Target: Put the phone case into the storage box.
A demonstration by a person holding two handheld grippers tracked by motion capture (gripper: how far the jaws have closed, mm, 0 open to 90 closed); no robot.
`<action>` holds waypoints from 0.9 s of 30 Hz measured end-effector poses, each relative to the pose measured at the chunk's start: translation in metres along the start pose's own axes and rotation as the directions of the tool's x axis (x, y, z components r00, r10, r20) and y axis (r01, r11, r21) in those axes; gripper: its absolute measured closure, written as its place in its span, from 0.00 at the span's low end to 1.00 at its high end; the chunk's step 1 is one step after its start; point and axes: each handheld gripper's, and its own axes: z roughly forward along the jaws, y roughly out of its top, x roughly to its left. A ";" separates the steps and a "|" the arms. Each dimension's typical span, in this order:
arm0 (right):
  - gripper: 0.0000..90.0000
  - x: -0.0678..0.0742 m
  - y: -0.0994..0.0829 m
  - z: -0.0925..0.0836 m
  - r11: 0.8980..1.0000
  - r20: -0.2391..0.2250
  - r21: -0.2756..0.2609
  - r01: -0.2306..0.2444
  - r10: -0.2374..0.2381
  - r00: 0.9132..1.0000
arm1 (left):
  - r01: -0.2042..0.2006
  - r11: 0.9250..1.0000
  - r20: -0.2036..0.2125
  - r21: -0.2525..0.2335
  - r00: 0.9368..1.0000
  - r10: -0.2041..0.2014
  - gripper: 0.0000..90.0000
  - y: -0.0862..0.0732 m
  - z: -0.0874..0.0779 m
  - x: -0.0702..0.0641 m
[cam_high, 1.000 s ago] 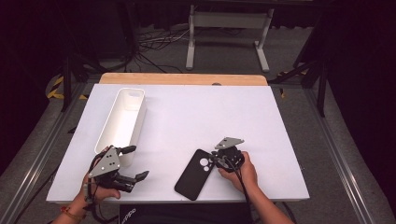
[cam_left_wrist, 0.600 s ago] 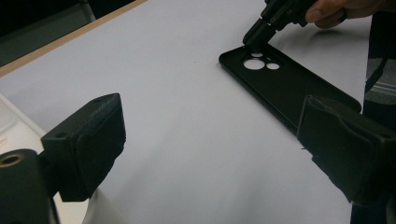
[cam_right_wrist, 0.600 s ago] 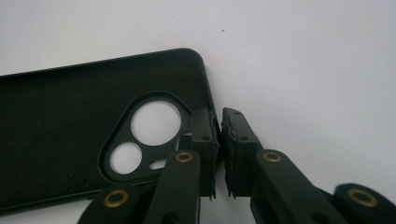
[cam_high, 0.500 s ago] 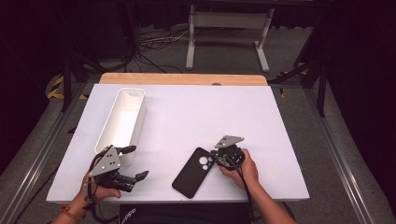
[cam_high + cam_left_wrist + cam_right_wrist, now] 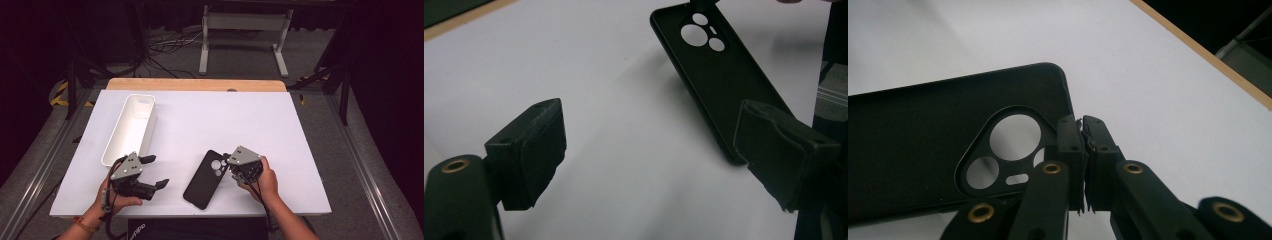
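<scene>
Black phone case [image 5: 203,178] is laid on the white table [image 5: 210,120], its camera-cutout edge clamped by the right gripper [image 5: 231,161]. Left gripper [image 5: 156,172] is held spread, empty, left of the case; a white tray [image 5: 130,129] is set beyond it.

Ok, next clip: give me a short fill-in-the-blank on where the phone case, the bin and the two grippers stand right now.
1. The right gripper is shut on the edge of the black ____.
2. The left gripper hovers with its jaws ____.
3. The white bin lies on the table's ____ side in the high view.
4. The phone case has its camera cutouts at the end nearest the ____ gripper.

Missing words: phone case; open; left; right
</scene>
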 end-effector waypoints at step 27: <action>0.98 0.022 0.045 -0.028 0.934 0.210 -0.151 0.323 -0.290 0.934 | -0.020 1.000 0.009 -0.002 1.000 0.020 0.41 0.064 0.063 0.006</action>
